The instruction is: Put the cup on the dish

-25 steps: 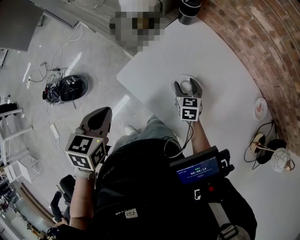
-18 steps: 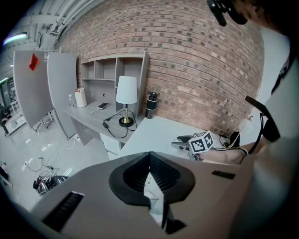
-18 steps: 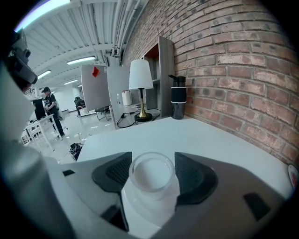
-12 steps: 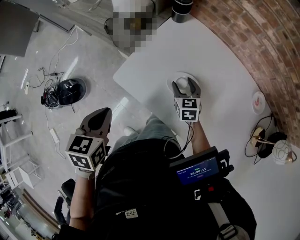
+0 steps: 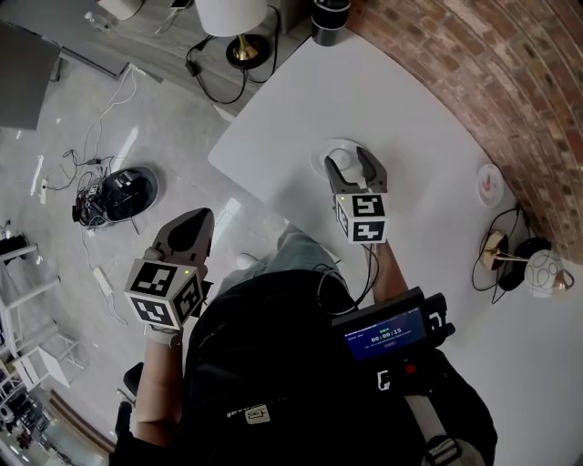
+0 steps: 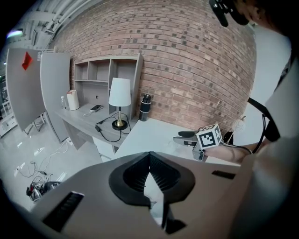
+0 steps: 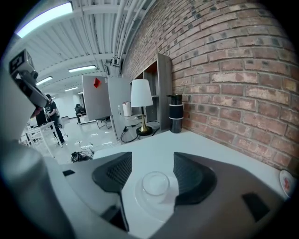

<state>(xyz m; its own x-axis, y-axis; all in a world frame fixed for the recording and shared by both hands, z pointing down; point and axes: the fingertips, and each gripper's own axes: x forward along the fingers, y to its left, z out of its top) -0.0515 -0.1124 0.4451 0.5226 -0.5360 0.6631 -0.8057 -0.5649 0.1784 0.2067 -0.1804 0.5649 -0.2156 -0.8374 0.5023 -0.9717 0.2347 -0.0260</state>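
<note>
A small clear glass cup [image 7: 155, 182] stands upright on a white round dish [image 7: 145, 204] on the white table [image 5: 419, 136]. My right gripper [image 7: 153, 176] is open, one jaw on each side of the cup and neither touching it. In the head view the same right gripper [image 5: 352, 169] hovers over the dish [image 5: 333, 146], and the cup [image 5: 347, 165] shows between its jaws. My left gripper [image 5: 187, 233] is shut and empty, held off the table over the floor at the left. In the left gripper view its jaws [image 6: 149, 176] meet tip to tip.
A black tumbler [image 5: 328, 20] and a white-shaded lamp [image 5: 233, 16] stand beyond the table's far end. A small saucer with a red mark [image 5: 489, 184] lies by the brick wall [image 5: 510, 82], with cables and a patterned ball [image 5: 544, 273] near it. The table's left edge drops to the floor.
The head view has swung, so everything sits a little more to the left. The right gripper stays open around the cup on the dish. The left gripper has not moved.
</note>
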